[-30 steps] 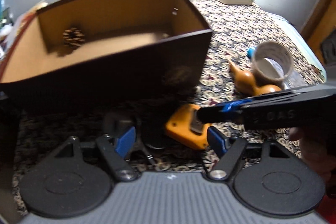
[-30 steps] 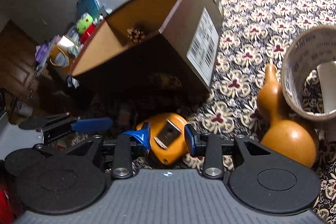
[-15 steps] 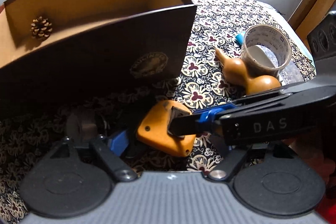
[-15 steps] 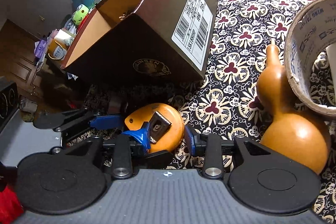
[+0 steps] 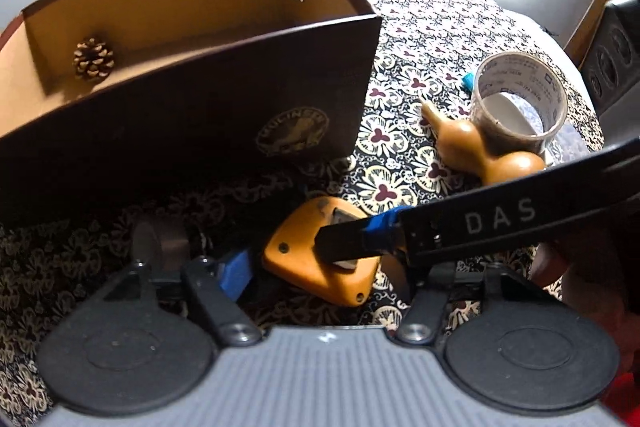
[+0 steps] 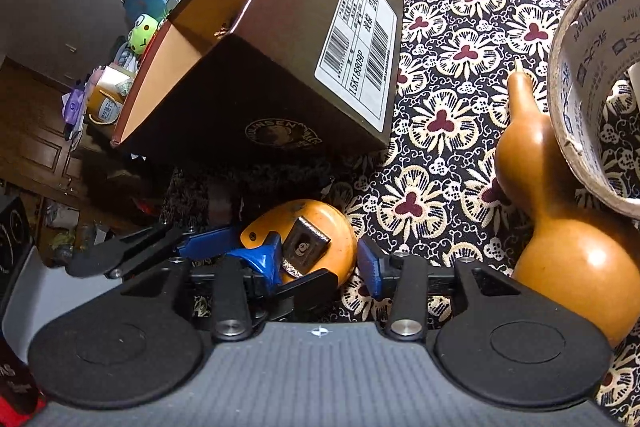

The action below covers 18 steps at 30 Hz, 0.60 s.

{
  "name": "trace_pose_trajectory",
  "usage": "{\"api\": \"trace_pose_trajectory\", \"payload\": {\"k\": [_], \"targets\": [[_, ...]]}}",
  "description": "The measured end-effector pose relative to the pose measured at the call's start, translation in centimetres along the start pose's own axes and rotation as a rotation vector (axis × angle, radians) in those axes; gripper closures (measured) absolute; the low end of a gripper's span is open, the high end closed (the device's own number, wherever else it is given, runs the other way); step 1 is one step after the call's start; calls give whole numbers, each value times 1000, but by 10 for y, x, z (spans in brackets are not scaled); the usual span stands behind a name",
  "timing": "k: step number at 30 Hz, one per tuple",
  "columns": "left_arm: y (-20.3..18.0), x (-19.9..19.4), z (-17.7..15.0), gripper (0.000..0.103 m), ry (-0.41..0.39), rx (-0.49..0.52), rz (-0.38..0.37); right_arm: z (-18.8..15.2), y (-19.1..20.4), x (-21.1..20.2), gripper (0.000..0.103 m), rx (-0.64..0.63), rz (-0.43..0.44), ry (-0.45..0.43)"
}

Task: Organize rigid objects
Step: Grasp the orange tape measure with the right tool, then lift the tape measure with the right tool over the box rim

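Tape measure (image 6: pixel 304 239), orange, sits on the patterned worktop (image 6: pixel 448 39) at 6 o'clock from the brown box (image 6: pixel 280 59). Going left to right: pine cone (image 5: pixel 93 58) already in the box at its 9 o'clock end; my left gripper (image 5: pixel 320 269) spread wide, holding nothing, beside the tape measure; my right gripper (image 6: pixel 316 261) spread around it, jaws not yet closed. Gourd (image 6: pixel 560 227) and tape roll (image 6: pixel 592 99) at 3 o'clock. Risk, I judge: rounded casing squirts out when I squeeze, or both grippers collide, being so close together.
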<state>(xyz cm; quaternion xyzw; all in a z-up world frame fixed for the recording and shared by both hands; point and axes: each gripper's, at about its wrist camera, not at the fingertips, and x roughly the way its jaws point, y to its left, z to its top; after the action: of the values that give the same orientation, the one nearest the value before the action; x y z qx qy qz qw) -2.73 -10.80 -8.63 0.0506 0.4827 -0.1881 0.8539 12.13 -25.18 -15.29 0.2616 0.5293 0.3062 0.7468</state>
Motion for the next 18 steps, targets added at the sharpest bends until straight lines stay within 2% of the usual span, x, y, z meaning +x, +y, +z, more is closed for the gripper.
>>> {"api": "trace_pose_trajectory", "payload": {"k": [4,11,18], "targets": [[-5,1,-1,40,-22,1,29,3,1,-1,77,-16,-5,4],[-9,-5,-2,46,-21,-20,17,-1,4,-9,78,-61,-7,-23],[-18,-26,7,49,-72,-10,28,3,13,-34,79,-112,14,-90]]}}
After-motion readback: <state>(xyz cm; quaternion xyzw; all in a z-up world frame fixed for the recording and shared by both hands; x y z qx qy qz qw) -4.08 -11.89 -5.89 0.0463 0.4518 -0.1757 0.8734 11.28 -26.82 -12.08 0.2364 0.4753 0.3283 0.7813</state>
